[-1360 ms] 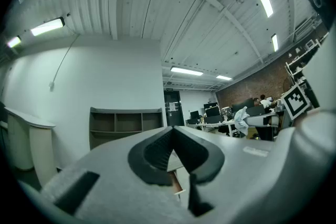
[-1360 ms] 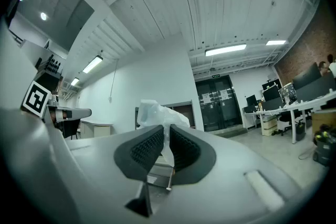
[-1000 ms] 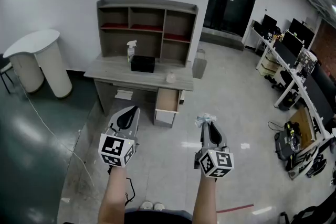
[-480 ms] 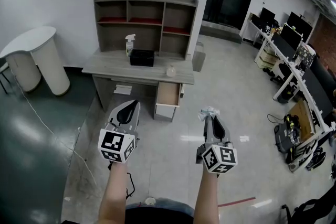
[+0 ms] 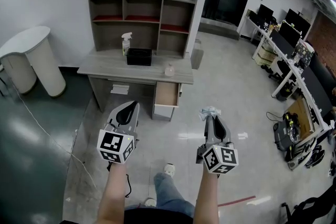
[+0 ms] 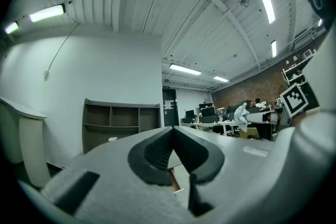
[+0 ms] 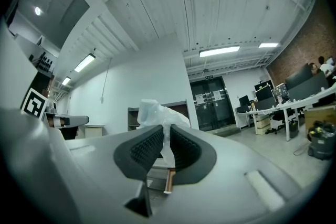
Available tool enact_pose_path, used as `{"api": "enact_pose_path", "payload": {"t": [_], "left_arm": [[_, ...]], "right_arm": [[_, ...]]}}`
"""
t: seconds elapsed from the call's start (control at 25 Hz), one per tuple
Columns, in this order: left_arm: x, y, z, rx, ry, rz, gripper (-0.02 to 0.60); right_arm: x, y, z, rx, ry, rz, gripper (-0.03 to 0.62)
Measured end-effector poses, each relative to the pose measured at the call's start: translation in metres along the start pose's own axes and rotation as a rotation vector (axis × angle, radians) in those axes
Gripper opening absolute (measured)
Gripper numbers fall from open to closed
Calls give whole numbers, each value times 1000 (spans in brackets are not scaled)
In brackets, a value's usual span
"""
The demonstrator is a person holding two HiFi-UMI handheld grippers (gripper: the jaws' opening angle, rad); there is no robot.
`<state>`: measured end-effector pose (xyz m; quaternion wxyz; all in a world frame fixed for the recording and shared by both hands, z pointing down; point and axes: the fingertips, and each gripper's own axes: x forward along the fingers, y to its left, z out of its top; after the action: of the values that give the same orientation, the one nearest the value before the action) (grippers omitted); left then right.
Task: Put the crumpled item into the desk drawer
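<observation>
The crumpled item (image 5: 210, 112), a thin white wad, is held in the right gripper (image 5: 211, 119). It is kept up over the floor, well in front of the desk (image 5: 105, 66). In the right gripper view the crumpled item (image 7: 156, 113) is pinched between the two dark pads, and most of it sticks out past the tips. The left gripper (image 5: 127, 110) is held beside the right one, at about the same height. Its jaws are closed tip to tip, and nothing is seen between them. The desk drawer (image 5: 167, 95) is pulled open under the right end of the desk top. A spray bottle (image 5: 125, 42), a black box (image 5: 139, 56) and a small clear thing (image 5: 169, 70) are seen on the desk. A shelf unit (image 5: 142, 17) is set at the back of it.
</observation>
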<state>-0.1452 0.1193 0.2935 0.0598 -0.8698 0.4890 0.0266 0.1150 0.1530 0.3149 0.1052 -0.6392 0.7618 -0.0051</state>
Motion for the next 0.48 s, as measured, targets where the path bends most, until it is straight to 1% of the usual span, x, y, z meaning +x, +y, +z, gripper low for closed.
{"api": "enact_pose_path", "payload": {"t": [0.2, 0.48], "left_arm": [[37, 19, -10, 5, -3, 10, 5], [113, 48, -36, 3, 27, 29, 5]], "right_arm": [[42, -12, -13, 0, 5, 11, 54], [128, -43, -29, 20, 1, 31, 55]]}}
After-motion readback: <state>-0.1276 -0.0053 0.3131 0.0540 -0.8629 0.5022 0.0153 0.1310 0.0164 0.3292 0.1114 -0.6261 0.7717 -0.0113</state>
